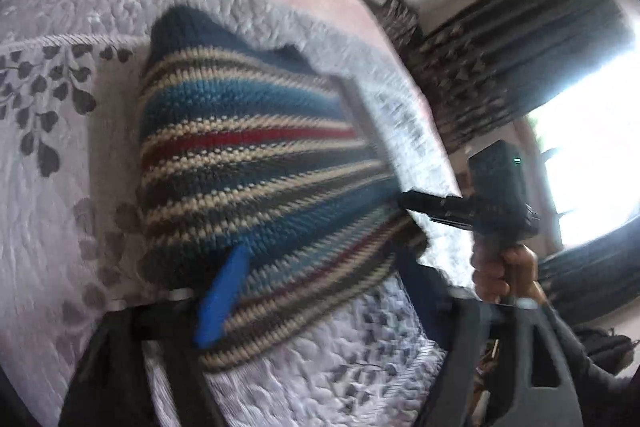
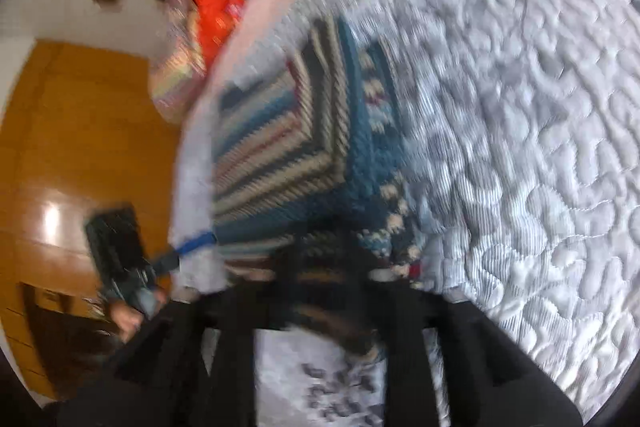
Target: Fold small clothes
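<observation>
Risk one: slip. I've got the left hand-held gripper (image 1: 224, 303) pinched on the near edge of the striped knit garment (image 1: 256, 163), its blue finger pad (image 1: 222, 297) lying on top of the fabric. The bite looks shallow, right at the hem, and the knit is thick and stretchy, so any sideways pull could drag it out of the jaws.

Risk two: uneven fold. The right hand-held gripper (image 1: 416, 205) comes in from the other side, with its finger tips at the garment's far edge. In its own view the tips are buried under dark blur and fabric, so I can't tell if it's clamped or open. If only one side is really held, the panel I lift will skew and bunch.

Risk three: snagging the grey quilted bedspread (image 1: 64, 155) along with the garment. They're touching all along the edge, and the quilt is soft enough to get caught.

Both views are motion-smeared, so I'm not trusting fine detail.

Garment: small crocheted or knitted piece, bands of blue, cream, dark grey and red. It lies on the bed, on the bedspread, near the bed's edge. From the right wrist view it (image 2: 288, 147) already looks doubled, with a flap standing up off the layer below. Chunky and springy, I reckon; it won't hold a sharp crease.
</observation>
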